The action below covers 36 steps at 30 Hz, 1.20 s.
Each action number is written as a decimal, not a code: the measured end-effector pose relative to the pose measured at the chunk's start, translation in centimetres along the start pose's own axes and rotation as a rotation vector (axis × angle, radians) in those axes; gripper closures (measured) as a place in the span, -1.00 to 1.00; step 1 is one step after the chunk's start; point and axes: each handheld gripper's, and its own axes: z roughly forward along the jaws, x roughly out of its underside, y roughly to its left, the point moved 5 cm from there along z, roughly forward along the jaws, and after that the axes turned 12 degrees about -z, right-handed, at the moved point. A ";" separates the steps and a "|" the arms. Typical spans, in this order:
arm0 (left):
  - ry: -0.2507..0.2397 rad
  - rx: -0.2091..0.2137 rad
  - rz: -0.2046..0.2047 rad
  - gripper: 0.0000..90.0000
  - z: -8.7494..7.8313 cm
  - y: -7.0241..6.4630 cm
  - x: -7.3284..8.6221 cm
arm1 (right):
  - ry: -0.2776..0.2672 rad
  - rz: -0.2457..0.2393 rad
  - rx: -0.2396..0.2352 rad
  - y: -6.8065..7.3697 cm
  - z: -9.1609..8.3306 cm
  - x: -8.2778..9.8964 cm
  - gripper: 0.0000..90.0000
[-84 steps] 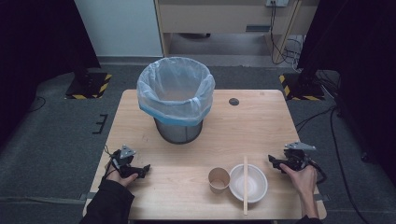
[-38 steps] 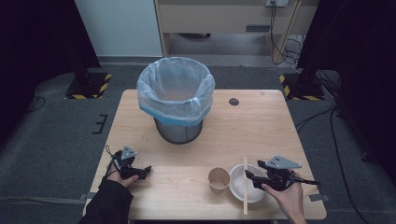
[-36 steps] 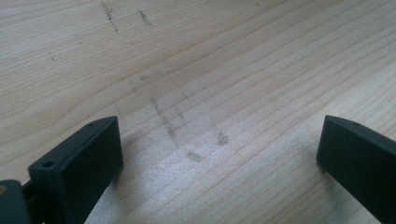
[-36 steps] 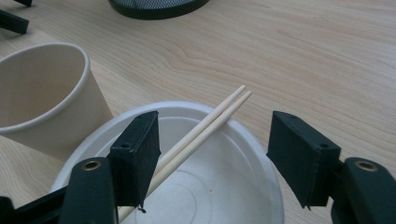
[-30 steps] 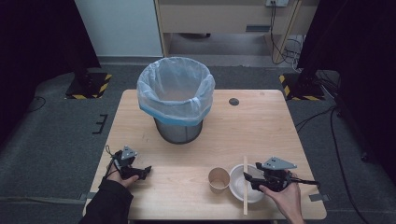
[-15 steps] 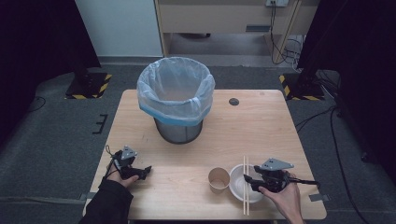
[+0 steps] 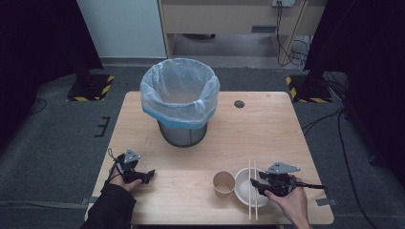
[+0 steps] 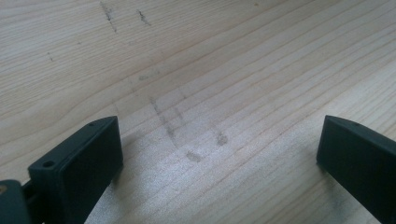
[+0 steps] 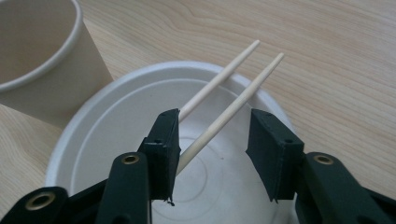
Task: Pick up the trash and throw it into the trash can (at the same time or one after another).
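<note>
Two chopsticks point(image 9: 224, 93) lie across the white bowl point(image 9: 116, 126), between the right claw's point(image 9: 212, 140) closing, half-open jaws; left claw point(image 8: 219, 154) gapes empty near the tabletop point(image 7: 267, 138) edge.

Chopsticks point(image 9: 219, 100) lower ends hidden behind right gripper point(image 9: 212, 140) jaws; cup point(image 9: 42, 60) left of it cut off by frame edge.

Left gripper point(image 7: 149, 175): black body, grey three-cornered plate on top, thin black cable looping off behind it. Right gripper point(image 7: 255, 183): same black build, same grey plate, black cable trailing away. Jaws are flat matt-black blocks with small round holes; brass-coloured pivot pins on black link arms. Left arm wears a dark sleeve point(image 7: 111, 209). Right forearm bare.
</note>
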 end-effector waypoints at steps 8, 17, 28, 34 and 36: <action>0.000 0.000 0.000 -1.00 0.0 0.0 0.0 | 0.015 0.024 0.002 0.0 -0.1 0.1 0.33; 0.000 0.000 0.000 -1.00 0.0 0.0 0.0 | 0.025 0.029 0.003 0.0 -0.2 0.2 0.47; 0.000 0.000 0.000 -1.00 0.0 0.0 0.0 | 0.039 0.065 0.020 -0.2 -0.3 0.3 0.66; 0.000 0.000 0.000 -1.00 0.0 0.0 0.0 | 0.040 0.079 0.027 -0.3 -0.4 0.4 0.75; 0.000 0.000 0.000 -1.00 0.0 0.0 0.0 | 0.043 0.081 0.030 -0.3 -0.4 0.4 0.78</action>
